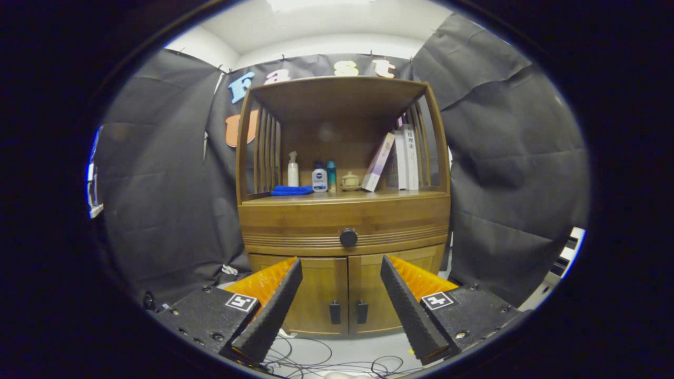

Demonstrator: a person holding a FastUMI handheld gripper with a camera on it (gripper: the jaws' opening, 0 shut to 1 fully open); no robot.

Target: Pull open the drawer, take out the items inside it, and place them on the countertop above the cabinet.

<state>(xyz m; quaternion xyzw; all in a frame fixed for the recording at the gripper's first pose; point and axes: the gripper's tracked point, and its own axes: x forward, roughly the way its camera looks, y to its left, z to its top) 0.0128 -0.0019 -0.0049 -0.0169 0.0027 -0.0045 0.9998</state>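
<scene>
A wooden cabinet [345, 210] stands straight ahead of me, some way off. Its drawer [295, 223] is closed, with a round dark knob [348, 237] at the middle of the front. The countertop [363, 196] above the drawer carries several things under an upper shelf. My gripper [341, 266] is open, fingers spread wide and holding nothing. The knob sits above the gap between the fingertips, well beyond them. The drawer's contents are hidden.
On the countertop lie a folded blue cloth [290, 190], a white spray bottle [293, 169], two small bottles [319, 178], a small lidded jar [349, 181] and leaning books [400, 160]. Two lower doors [347, 295] have dark handles. Cables [326, 360] trail on the floor.
</scene>
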